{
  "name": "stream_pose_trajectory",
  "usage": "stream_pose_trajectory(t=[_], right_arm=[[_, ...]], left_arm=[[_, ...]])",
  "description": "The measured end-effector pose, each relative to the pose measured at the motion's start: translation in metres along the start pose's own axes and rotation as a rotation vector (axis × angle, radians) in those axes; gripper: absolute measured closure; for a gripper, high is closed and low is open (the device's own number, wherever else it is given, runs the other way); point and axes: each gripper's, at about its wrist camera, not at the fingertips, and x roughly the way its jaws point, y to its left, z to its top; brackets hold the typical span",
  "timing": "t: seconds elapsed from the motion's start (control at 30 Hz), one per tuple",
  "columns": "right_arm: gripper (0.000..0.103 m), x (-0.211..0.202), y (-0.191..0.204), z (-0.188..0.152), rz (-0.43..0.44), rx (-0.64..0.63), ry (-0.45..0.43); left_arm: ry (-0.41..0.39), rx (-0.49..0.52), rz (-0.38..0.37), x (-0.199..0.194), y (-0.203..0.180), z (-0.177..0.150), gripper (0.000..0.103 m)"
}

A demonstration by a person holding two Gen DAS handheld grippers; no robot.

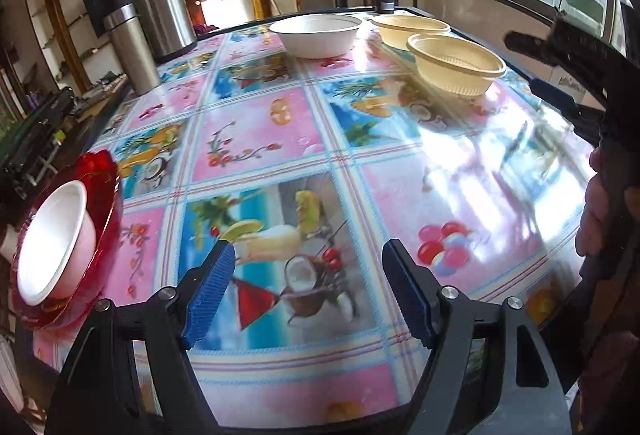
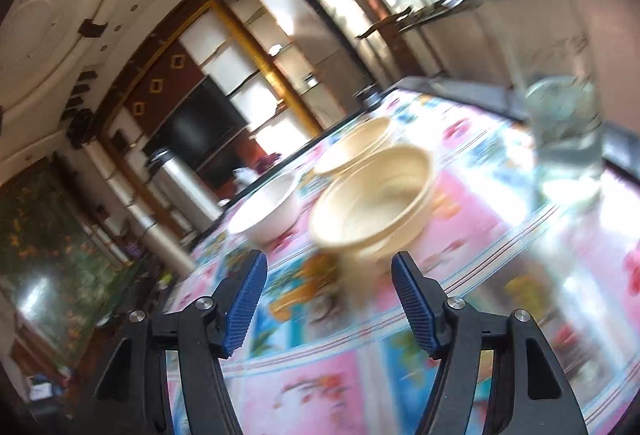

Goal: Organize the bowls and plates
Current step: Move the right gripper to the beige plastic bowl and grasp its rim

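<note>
Right gripper [image 2: 329,299], jaws wide and empty, has the nearest cream bowl [image 2: 372,199] dead ahead; left gripper [image 1: 308,289], also wide and empty, sits well back.

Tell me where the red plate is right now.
In the left wrist view, the red plate sits at the table's near left edge, left of the open left claw, with a white bowl resting in it.

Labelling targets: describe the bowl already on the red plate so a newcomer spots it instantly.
On the fruit-patterned tablecloth, look to the near left edge, away from the steel flasks. A scalloped red glass plate lies there holding a plain white bowl. It is the only bowl sitting on a plate.
</note>
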Motion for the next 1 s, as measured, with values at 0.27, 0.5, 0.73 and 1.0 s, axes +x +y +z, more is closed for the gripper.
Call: stream_pose_trajectory(t=[0.27,0.5,0.73,1.0], right_arm=[[0.032,0.034,0.01,0.042,-0.224,-0.208,-0.02],[0.031,0.089,0.009,0.089,-0.323,-0.27,0.034],[0.031,0.112,-0.019,0.091,-0.336,-0.236,0.092],[0.032,0.115,-0.026,0.09,-0.321,-0.202,0.144]], left_arm=[[0.058,-0.047,-0.109,0.023,-0.009,0.082,0.027],[0.183,-0.091,-0.151,0.073,-0.026,0.162,0.027],[0.272,-0.162,-0.177,0.121,-0.06,0.21,0.027],[0.31,-0.21,-0.19,0.156,-0.085,0.222,0.027]])
